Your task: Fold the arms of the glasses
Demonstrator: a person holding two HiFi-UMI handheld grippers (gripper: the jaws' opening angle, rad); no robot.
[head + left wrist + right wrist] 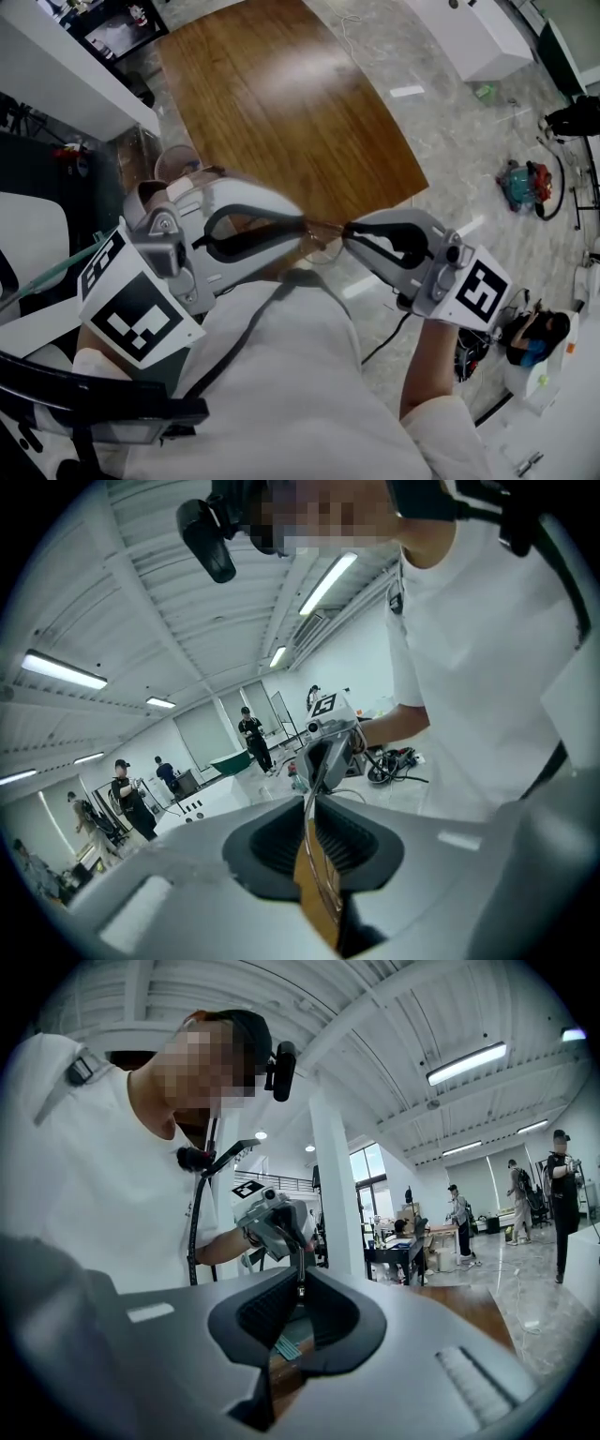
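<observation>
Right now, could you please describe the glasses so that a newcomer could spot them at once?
Start at the brown wooden table in the head view. Over its near edge the left gripper and the right gripper nearly meet tip to tip, each shut on the glasses. They are the thin wire frame bridging those tips, slimmer than the bulky grey grippers.

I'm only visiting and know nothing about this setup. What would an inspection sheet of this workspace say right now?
Surface: wooden table, below the grippers.
Job's things: glasses, held in the air between both grippers.
Clutter: red and teal items on the floor.
Grippers: left gripper and right gripper, each shut on the glasses.
Cables: black cable below the right gripper.
Surroundings: tiled floor; people standing beyond.
</observation>
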